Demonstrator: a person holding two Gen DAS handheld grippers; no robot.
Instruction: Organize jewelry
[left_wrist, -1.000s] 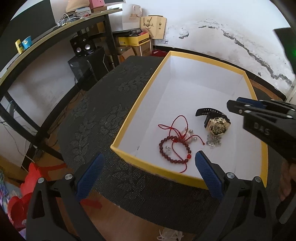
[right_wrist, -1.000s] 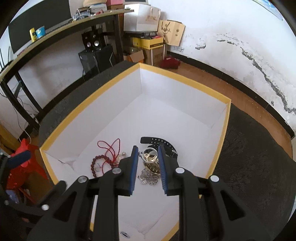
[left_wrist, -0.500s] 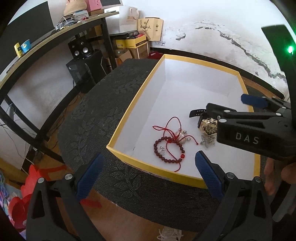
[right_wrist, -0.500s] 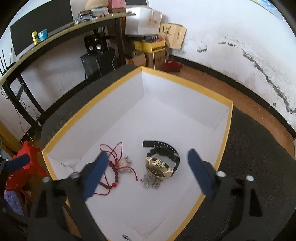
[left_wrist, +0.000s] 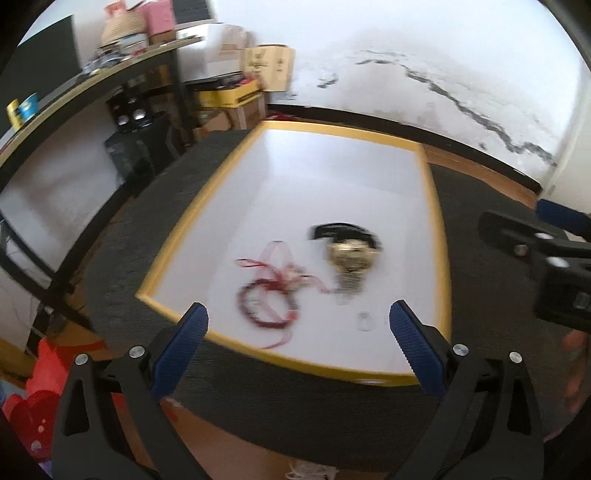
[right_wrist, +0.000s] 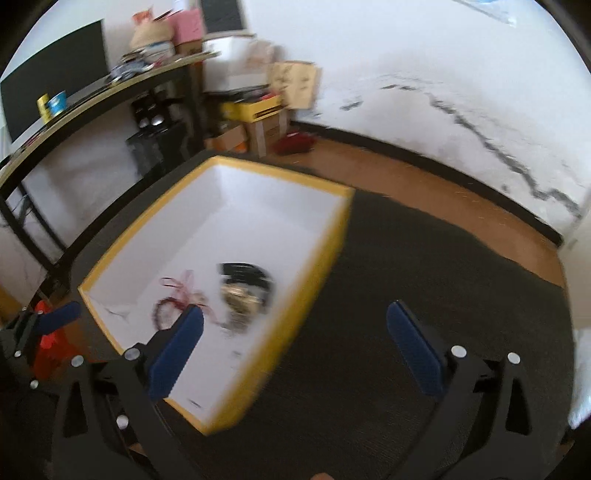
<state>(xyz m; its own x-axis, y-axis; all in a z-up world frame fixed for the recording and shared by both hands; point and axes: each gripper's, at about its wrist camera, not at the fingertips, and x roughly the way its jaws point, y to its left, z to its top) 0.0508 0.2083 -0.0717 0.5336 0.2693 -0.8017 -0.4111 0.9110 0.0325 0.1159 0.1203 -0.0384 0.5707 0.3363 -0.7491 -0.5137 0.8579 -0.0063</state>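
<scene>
The counter (right_wrist: 424, 280), covered in dark textured cloth, carried one box (left_wrist: 430, 206) with a yellow rim and white inside. The box stood toward the counter's left and far edges; in the left wrist view only a narrow strip of cloth ran between the box's left wall and the counter's left edge. To the right of the box, in the right wrist view, a broad stretch of bare cloth reached to the counter's right and far edges. A band of cloth also lay between the box's near wall and the counter's near edge.

All the jewelry lay in the near half of the box, on its floor; the far half was bare white. A red bead bracelet (left_wrist: 266, 306) with a red cord sat toward the near left corner. Beside it, toward the right wall, lay a gold watch (left_wrist: 351, 254) with a black strap, a silvery chain (left_wrist: 347, 288) touching its near side. A small ring-like piece (left_wrist: 365, 322) lay apart, close to the near wall. Blur hid finer detail.

The left claw (left_wrist: 297, 328) was spread wide, nothing between its blue pads, hanging over the box's near wall. The right claw (right_wrist: 295, 341) was opening, its jaws wide apart and empty, over the box's right wall and the cloth beside it.
</scene>
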